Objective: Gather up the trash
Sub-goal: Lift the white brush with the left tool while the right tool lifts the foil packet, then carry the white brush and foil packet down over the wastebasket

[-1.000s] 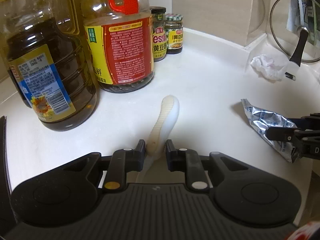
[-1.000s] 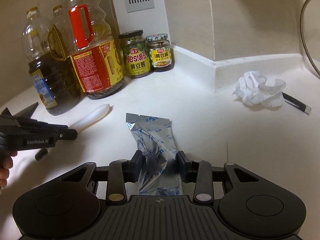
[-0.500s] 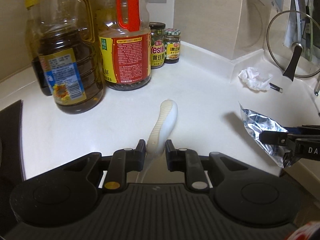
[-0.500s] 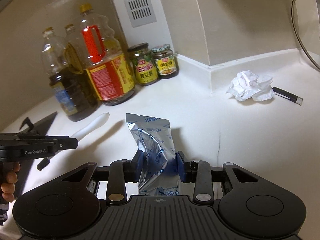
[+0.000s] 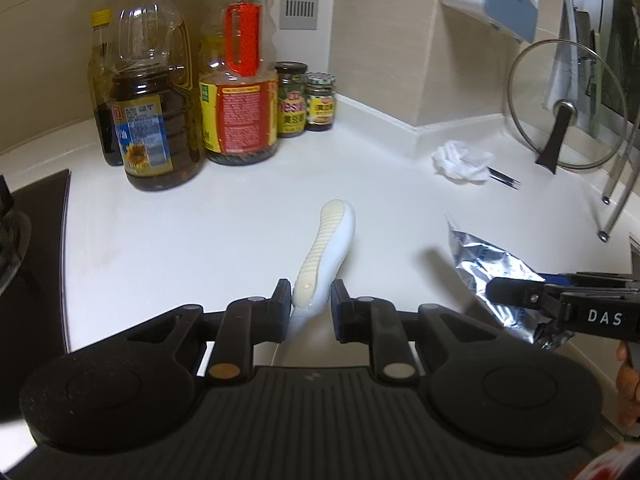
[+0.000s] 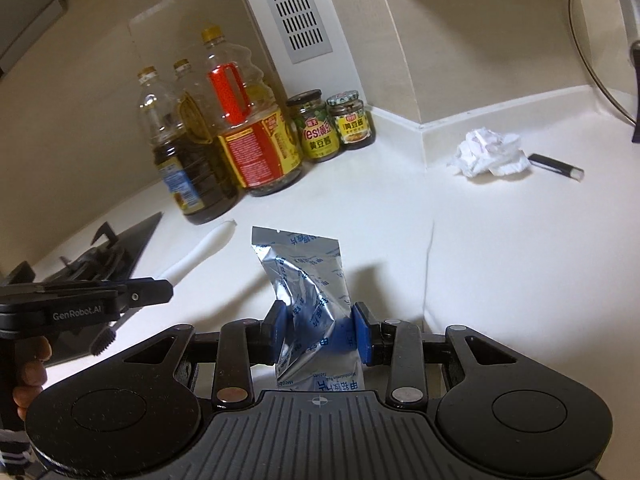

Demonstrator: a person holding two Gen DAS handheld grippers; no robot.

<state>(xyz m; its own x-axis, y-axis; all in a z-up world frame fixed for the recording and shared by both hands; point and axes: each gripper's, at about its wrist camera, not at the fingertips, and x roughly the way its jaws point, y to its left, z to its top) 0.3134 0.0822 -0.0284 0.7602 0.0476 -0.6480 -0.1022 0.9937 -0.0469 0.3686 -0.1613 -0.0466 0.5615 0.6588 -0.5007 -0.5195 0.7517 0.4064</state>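
- The left claw (image 5: 311,304) is clamped on a white toothbrush (image 5: 328,252), pinched at the neck, with the ribbed handle sticking out forward over the counter (image 5: 200,248). Dark bristles are glimpsed under that claw in the right wrist view.
- The right claw (image 6: 318,334) is pinched on a crumpled silver foil packet (image 6: 308,280) with blue print; the blue pads are pressed into both sides, and the packet is held clear of the counter, going by the shadow beneath.
- A wadded white tissue (image 5: 460,160) is left lying near the back corner, well apart from both claws, with a small dark pen-like thing (image 5: 502,176) just beside it (too small to be identified properly).
- Oil bottles (image 5: 156,120) and two sauce jars (image 5: 304,104) are lined up against the wall at the back left.
- A glass pot lid (image 5: 568,108) is propped upright at the right.
- A black stove edge (image 5: 36,248) is seen at the far left.
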